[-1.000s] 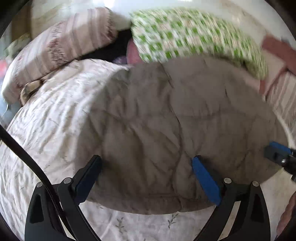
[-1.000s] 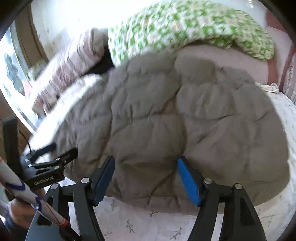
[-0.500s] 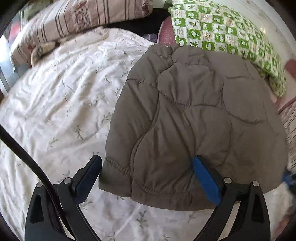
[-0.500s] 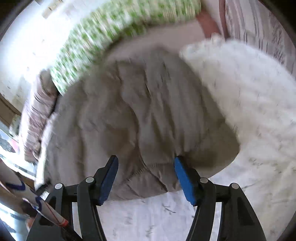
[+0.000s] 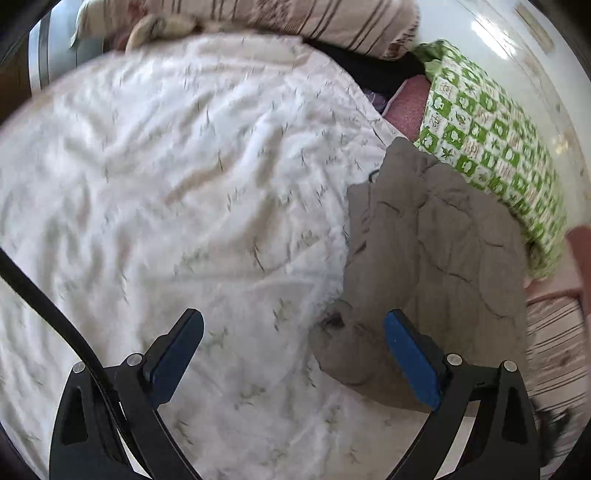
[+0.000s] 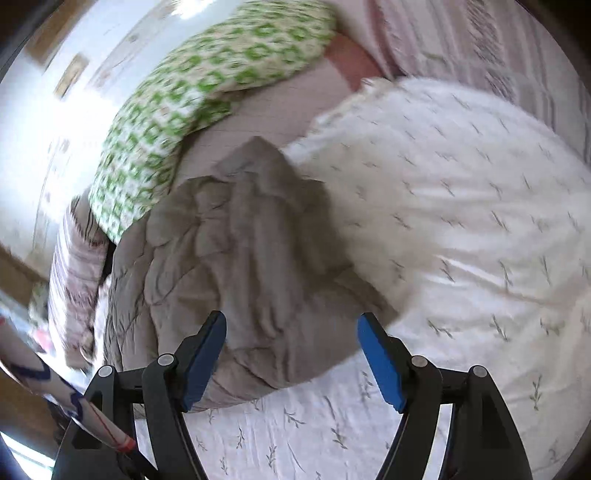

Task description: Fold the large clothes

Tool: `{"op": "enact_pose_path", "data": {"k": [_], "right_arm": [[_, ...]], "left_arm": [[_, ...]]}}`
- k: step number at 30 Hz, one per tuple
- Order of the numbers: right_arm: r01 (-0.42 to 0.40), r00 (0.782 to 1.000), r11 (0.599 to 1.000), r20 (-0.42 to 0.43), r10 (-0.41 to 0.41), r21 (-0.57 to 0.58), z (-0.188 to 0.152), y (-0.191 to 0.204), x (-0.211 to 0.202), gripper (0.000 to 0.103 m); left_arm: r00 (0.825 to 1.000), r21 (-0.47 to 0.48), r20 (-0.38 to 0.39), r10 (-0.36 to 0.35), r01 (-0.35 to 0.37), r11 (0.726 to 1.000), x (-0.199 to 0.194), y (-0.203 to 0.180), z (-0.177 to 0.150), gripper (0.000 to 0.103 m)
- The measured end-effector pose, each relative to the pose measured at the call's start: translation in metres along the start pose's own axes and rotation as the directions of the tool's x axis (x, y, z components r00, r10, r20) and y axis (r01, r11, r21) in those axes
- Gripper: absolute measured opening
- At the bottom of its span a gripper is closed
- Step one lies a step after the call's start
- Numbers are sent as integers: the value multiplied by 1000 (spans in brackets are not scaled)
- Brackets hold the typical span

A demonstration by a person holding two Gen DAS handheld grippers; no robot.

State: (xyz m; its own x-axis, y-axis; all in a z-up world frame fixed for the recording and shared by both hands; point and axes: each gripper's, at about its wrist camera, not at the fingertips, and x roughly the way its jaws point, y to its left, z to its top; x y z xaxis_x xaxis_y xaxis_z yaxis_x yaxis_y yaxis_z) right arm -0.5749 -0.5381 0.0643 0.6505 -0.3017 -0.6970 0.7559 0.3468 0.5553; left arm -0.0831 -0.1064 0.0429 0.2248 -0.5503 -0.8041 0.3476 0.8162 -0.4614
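Both grippers, left (image 5: 293, 354) & right (image 6: 291, 356), hang w/ jaws apart, holding nothing; grey-brown quilted padded jacket (image 6: 236, 280) lies bunched just ahead on white leaf-print bedsheet (image 5: 166, 184). Between folds, probably; next needs an edge pinched.

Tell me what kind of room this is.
Most likely a bedroom. The grey quilted jacket lies on a bed covered by a white leaf-print sheet, with a striped pillow and a green checked pillow against the wall.

White leaf-print bedspread (image 5: 177, 192), green checkered pillow (image 5: 491, 147), striped pillow (image 5: 332, 22).
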Motion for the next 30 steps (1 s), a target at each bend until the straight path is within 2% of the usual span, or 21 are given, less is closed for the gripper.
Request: {"op": "enact_pose_path", "data": {"k": [4,11,14,17,22,24,25,26,27,28,30], "right_arm": [[-59,998,985,-15,63,165,-1,-31,-1,79],[-122,990,944,-32,138,307,-11,-49,16,80],[-145,986,929,-33,165,341,-14,-50,26,80],[-121,990,928,-20,137,352,-13,-51,36,81],[-161,984,885,3,178,437,-13,-62,61,89],[-172,982,882,4,189,439,-11,-61,70,89],[-170,983,888,7,184,427,-9,-58,72,86],[-159,985,900,4,172,405,-7,-53,74,82],[-134,989,916,-2,146,379,-6,-49,72,72],[-120,992,926,-3,130,358,-4,-45,71,61],[-75,997,959,-6,80,275,-1,-31,65,50]], "left_arm": [[987,-101,-66,-144,137,985,14,-2,-8,99],[966,-195,-107,-234,210,958,35,-10,-26,99],[970,-216,-97,-224,199,956,43,-13,-30,99],[971,-220,-83,-225,203,954,51,-14,-29,99],[972,-192,-40,-234,222,956,57,-21,-28,99],[973,-171,-28,-231,223,960,60,-25,-28,98],[975,-148,-16,-221,216,965,60,-29,-28,95],[977,-120,-10,-212,209,971,59,-33,-27,82],[980,-92,-8,-198,196,976,58,-37,-26,73],[984,-60,6,-178,178,982,54,-42,-26,69],[990,11,37,-133,133,991,47,-54,-25,55]]}}
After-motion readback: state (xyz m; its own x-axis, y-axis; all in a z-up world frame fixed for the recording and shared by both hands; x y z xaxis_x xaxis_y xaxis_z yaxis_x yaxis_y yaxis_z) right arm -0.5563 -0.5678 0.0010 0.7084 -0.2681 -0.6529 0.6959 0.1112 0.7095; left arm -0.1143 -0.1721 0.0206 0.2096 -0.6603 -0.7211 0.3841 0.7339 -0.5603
